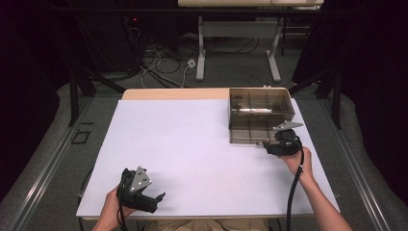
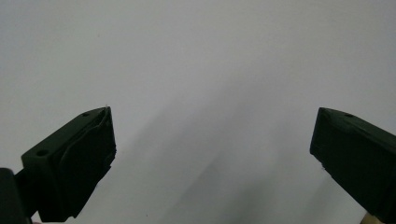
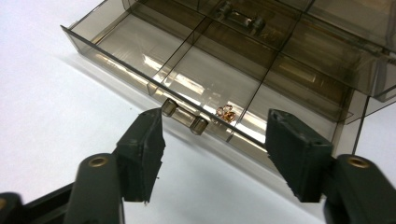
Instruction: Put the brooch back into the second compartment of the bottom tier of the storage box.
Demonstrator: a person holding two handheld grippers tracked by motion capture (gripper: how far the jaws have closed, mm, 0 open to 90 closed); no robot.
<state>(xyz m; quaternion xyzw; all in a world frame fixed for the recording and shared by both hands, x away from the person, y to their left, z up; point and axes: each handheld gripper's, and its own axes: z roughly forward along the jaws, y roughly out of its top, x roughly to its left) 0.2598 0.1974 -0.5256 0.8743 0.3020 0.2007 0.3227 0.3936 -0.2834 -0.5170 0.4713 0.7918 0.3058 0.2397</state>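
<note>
While my right gripper [image 3: 212, 156] hangs just in front of the smoky translucent plastic drawer [image 3: 140, 44], its jaws stand apart with nothing between the pads. That drawer, divided into compartments, is pulled out of its matching smoky plastic box [image 1: 261, 107] toward my side of the white table top [image 1: 183, 149]. Its front wall runs across the right gripper view from upper left to lower right. On that wall sits a small clear bar handle on two metal studs [image 3: 184, 117], its long axis parallel to the wall. This handle lies just beyond the jaw tips, nearer the left jaw, not touching either. A small coppery cluster [image 3: 226, 113] rests in the middle front compartment. From the high view the box sits at the far right of the table, close to the right edge; wide bare surface lies to its left. My left gripper [image 1: 153, 198] rests near the front left edge, jaws wide, holding nothing.
</note>
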